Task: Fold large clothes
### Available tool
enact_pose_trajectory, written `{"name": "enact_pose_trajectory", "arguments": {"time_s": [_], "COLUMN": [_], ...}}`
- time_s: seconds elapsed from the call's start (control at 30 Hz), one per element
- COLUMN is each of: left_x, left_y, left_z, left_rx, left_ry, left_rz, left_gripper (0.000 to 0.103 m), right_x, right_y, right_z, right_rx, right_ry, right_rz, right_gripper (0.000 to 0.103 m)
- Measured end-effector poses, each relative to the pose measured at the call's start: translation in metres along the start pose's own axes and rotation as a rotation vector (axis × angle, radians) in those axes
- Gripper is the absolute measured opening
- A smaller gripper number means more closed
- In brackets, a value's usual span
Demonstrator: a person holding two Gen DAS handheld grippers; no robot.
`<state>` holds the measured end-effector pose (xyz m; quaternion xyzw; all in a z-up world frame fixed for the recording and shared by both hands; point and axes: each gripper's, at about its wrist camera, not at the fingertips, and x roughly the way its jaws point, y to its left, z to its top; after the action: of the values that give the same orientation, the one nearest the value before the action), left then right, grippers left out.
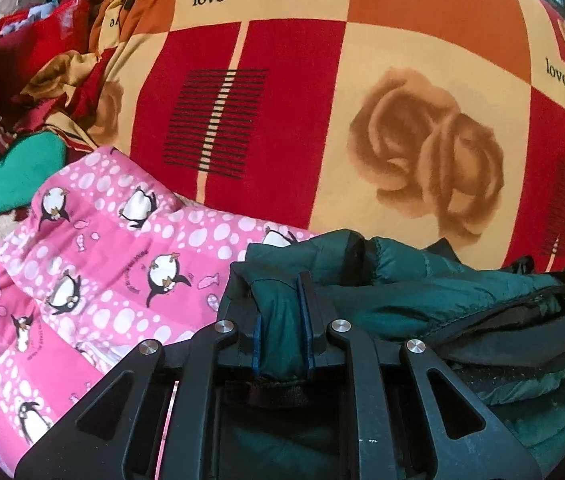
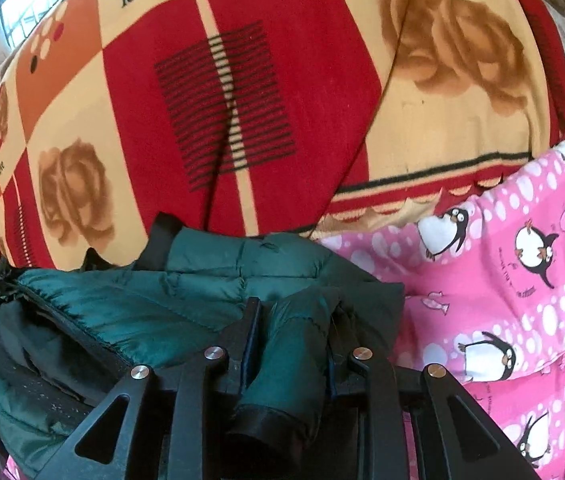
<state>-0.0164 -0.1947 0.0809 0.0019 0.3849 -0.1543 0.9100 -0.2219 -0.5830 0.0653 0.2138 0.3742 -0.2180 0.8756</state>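
Note:
A dark green puffer jacket (image 1: 422,292) with black lining lies bunched on a pink penguin-print quilt (image 1: 94,264). My left gripper (image 1: 280,312) is shut on a fold of the green jacket, the fabric pinched between its blue-padded fingers. In the right wrist view the jacket (image 2: 186,296) spreads to the left, and my right gripper (image 2: 294,332) is shut on a padded sleeve-like part of it with a black cuff hanging near the camera. The pink quilt (image 2: 522,300) lies to the right.
A large red, orange and cream blanket with roses and "love" print (image 1: 322,100) fills the background in both views (image 2: 282,80). A heap of red, gold and teal clothes (image 1: 22,80) lies at the far left. A window shows at the top edge.

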Motion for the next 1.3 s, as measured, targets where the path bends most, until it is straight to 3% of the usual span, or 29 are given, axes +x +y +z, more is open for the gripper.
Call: {"name": "enact_pose_trajectory", "arguments": {"time_s": [0.17,0.23,0.3,0.33,0.47,0.57,0.67,0.9,1.17,1.3], "left_x": [-0.013,-0.025,-0.042,-0.050,-0.070,-0.073,-0.070,-0.038,0.021,0.039], "left_y": [0.019,0.028,0.032,0.035,0.041,0.040,0.033,0.005,-0.003,-0.001], "left_z": [0.007,0.010,0.012,0.013,0.015,0.013,0.008,0.004,0.007,0.005], "left_rx": [-0.084,-0.124,-0.123,-0.121,-0.113,-0.105,-0.085,-0.030,-0.012,-0.039], "left_ry": [0.014,0.008,-0.044,-0.076,-0.111,-0.111,-0.098,-0.021,0.116,0.130], "left_rz": [-0.124,-0.174,-0.147,-0.141,-0.150,-0.148,-0.141,-0.088,-0.006,-0.017], "left_gripper": [0.028,0.051,0.073,0.076,0.076,0.076,0.076,0.076,0.077,0.081], "right_x": [-0.001,-0.007,-0.017,-0.022,-0.046,-0.075,-0.085,-0.047,0.018,0.053], "right_y": [-0.005,-0.009,-0.012,-0.012,-0.007,-0.004,0.012,0.062,0.072,0.058], "right_z": [0.003,0.008,0.011,0.011,0.013,0.015,0.016,0.011,0.025,0.027], "right_rx": [0.050,0.086,0.119,0.123,0.126,0.123,0.067,-0.143,-0.209,-0.148], "right_ry": [0.020,0.019,0.001,-0.008,-0.069,-0.168,-0.190,-0.085,0.007,0.095], "right_rz": [0.031,0.067,0.094,0.105,0.148,0.155,0.171,0.139,-0.038,-0.035], "right_gripper": [0.032,0.035,0.041,0.043,0.072,0.072,0.072,0.072,0.073,0.079]}}
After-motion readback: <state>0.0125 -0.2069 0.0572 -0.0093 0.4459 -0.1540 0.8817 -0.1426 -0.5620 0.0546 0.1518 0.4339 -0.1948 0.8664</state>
